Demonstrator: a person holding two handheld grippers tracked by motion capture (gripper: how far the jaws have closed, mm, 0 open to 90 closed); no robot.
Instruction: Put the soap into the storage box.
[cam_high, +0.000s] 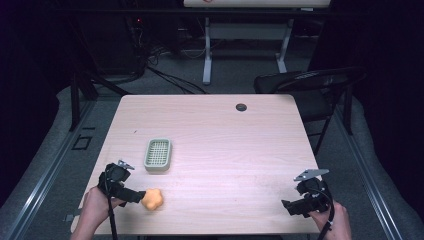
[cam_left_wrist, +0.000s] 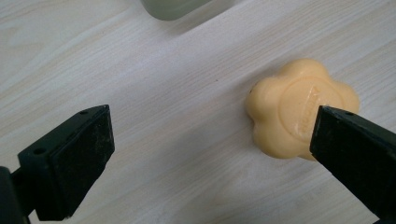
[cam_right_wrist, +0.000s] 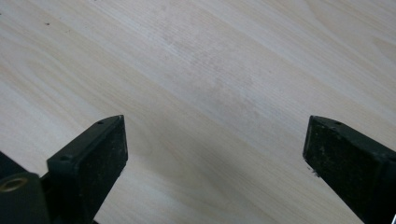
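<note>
Soap (cam_left_wrist: 299, 112) partly hidden — dish (cam_left_wrist: 187, 7) cut off

An orange, flower-shaped soap (cam_high: 152, 199) with rounded lobes and a round stamped emblem on its top face lies flat on the pale wood table (cam_high: 225, 140), near the near-left edge. A pale green, rectangular soap dish (cam_high: 158, 154) with rounded corners and a slatted grid insert stands upright on the table just beyond the soap, toward the far side and apart from it. The dish holds nothing.
</note>
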